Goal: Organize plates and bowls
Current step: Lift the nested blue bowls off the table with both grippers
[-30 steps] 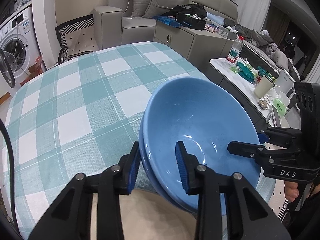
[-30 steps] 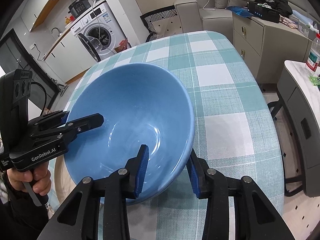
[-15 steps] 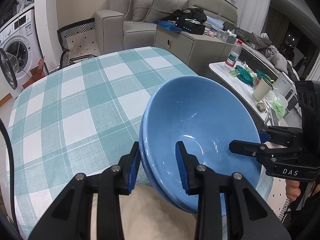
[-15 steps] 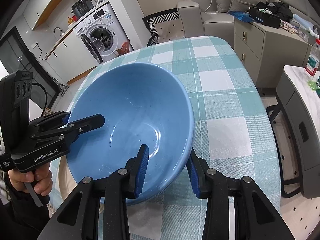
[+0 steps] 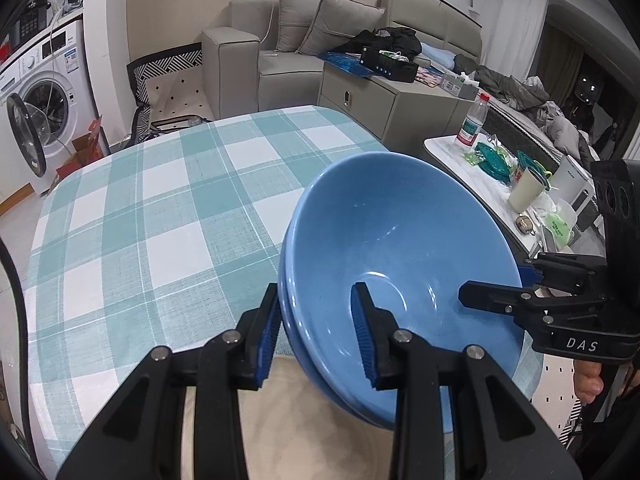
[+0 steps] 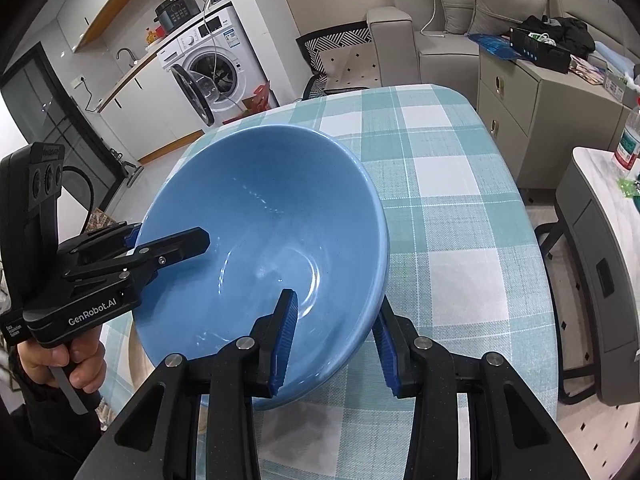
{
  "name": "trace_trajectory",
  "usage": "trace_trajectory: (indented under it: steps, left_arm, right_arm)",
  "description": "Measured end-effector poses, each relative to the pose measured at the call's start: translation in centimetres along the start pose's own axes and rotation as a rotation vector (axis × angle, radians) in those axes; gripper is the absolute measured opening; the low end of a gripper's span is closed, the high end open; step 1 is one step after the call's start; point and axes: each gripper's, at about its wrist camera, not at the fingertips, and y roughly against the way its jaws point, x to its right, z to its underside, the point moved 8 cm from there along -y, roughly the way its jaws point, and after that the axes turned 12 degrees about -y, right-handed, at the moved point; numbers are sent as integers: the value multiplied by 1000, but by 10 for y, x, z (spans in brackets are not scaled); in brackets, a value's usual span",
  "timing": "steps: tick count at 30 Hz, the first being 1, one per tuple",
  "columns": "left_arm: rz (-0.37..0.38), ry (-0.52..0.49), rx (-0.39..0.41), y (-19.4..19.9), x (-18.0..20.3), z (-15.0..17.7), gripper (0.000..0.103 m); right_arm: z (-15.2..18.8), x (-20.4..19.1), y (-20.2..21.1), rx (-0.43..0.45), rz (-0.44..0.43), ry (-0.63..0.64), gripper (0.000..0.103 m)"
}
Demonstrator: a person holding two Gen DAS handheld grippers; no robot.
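- Two nested blue bowls [image 5: 396,240] held in the air above the near edge of the bench [image 5: 160,216], tilted; double rim line visible on the left side in the left wrist view.
- Left hand-held gripper [image 5: 316,332] clamped on the near-left rim, one blue pad outside, one inside. Right hand-held gripper [image 6: 334,338] clamped on the opposite rim in the same manner.
- Neither grip is wide; both pinch rim wall only.
- Risk 1: the bowls look glazed and smooth, so they may slide against the pads. Cause: a pinch on a sloped wall, with the load tilted.
- Risk 2: the inner bowl could shift or lift out of the outer one if the stack tips further. I cannot tell whether each pad pair catches both rims.
- Risk 3: if the two hands move unevenly, the rim twists between the pads and one grip may let go; the stack would then swing on the other.
- Risk 4: a drop from here would likely hit the bench edge or the floor beyond it; breakage probable.
- Surface: rounded bench under a teal-and-white checked cloth; woven texture, lies flat, no other dishes visible on it.
- Room: grey sofa [image 5: 280,52] with cushions behind, low grey cabinet [image 5: 384,108] with clutter, washing machine [image 6: 216,76] with door open, white side table [image 5: 500,184] carrying a bottle, cup and packets.
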Motion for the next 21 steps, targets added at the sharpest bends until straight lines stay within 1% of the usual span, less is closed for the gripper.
trace_trajectory:
  steps: [8,21]
  left_arm:
    - [-6,3,-4,7,-1,0,34]
    - [-37,28,2,28,-13,7,34]
  right_arm:
    - [-2,-6,5,-3,4,9,39]
    - [-3,-30,10,-27,-23,47,39]
